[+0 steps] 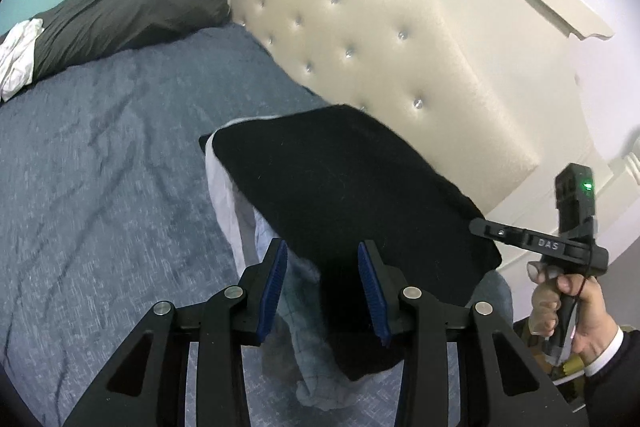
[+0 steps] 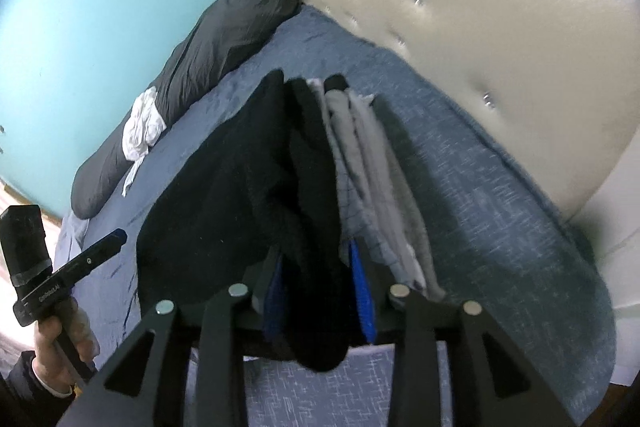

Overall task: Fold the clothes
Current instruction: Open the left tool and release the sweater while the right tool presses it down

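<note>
Across the whole lower part of both views lies the bed (image 1: pixel 100 155), covered with a grey-blue textured bedspread; a cream tufted headboard (image 1: pixel 360 39) with small shiny buttons stands along one edge of it, and a turquoise wall (image 2: pixel 100 7) runs along the next edge. By that wall edge a long dark grey pillow (image 1: pixel 132 11) rests on the bedspread, with a crumpled white cloth (image 1: pixel 18 55) touching its end.

Near the headboard edge of the bed sits the pile of clothes — a black fleece garment (image 1: pixel 340 187) on top and a light grey checked garment (image 2: pixel 360 163) under and beside it. In the right wrist view the pile is folded into several layers, black on one side, grey on the other.

At the near edge of the pile the left gripper (image 1: pixel 323 291) has its blue pads on both sides of the hanging clothes; the pads stand apart and do not press, so it is open around the fabric. The right gripper (image 2: pixel 320 291) has the black fleece between its blue pads, which touch the cloth on both sides — it grips the black garment. In each view, the other gripper is held up at the side by a hand (image 1: pixel 576 311) in a dark sleeve with a white cuff.
</note>
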Motion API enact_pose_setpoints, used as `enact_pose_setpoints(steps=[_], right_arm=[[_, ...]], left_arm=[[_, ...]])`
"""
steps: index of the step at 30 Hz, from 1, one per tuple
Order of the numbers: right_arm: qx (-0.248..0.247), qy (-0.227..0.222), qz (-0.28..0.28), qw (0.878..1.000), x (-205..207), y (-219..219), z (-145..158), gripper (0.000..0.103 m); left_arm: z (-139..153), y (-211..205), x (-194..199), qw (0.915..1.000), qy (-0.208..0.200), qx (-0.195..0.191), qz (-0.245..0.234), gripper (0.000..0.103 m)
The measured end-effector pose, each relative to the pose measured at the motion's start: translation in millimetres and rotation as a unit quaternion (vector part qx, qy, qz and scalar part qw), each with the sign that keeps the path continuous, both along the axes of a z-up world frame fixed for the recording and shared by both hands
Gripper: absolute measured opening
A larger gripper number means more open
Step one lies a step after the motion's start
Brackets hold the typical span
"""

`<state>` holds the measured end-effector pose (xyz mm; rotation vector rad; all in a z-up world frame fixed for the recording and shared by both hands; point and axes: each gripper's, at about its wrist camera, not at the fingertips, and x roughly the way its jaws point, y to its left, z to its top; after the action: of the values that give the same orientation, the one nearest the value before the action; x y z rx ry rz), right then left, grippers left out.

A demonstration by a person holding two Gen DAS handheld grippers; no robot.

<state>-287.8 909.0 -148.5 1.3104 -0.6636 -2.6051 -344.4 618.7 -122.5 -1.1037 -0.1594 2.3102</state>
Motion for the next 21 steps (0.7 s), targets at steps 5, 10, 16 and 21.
enact_pose_setpoints(steps=[5, 10, 16, 21], right_arm=[[0.047, 0.042, -0.015, 0.998, 11.3, -8.3, 31.3, 0.032], [0.036, 0.099, 0.017, 0.994, 14.7, -27.8, 55.4, 0.022], [0.061, 0.074, 0.054, 0.994, -2.7, -56.2, 38.6, 0.01], [0.079, 0.052, 0.041, 0.995, -12.9, -56.2, 10.6, 0.004]], left_arm=[[2.6, 15.1, -3.5, 0.9997, 0.015, -0.013, -0.017, 0.042], [-5.9, 28.0, -9.7, 0.9991, 0.007, -0.03, -0.029, 0.042], [-26.5, 30.4, -20.2, 0.9985, -0.01, -0.047, -0.025, 0.042], [-42.5, 27.3, -23.6, 0.9984, -0.021, -0.045, -0.026, 0.042]])
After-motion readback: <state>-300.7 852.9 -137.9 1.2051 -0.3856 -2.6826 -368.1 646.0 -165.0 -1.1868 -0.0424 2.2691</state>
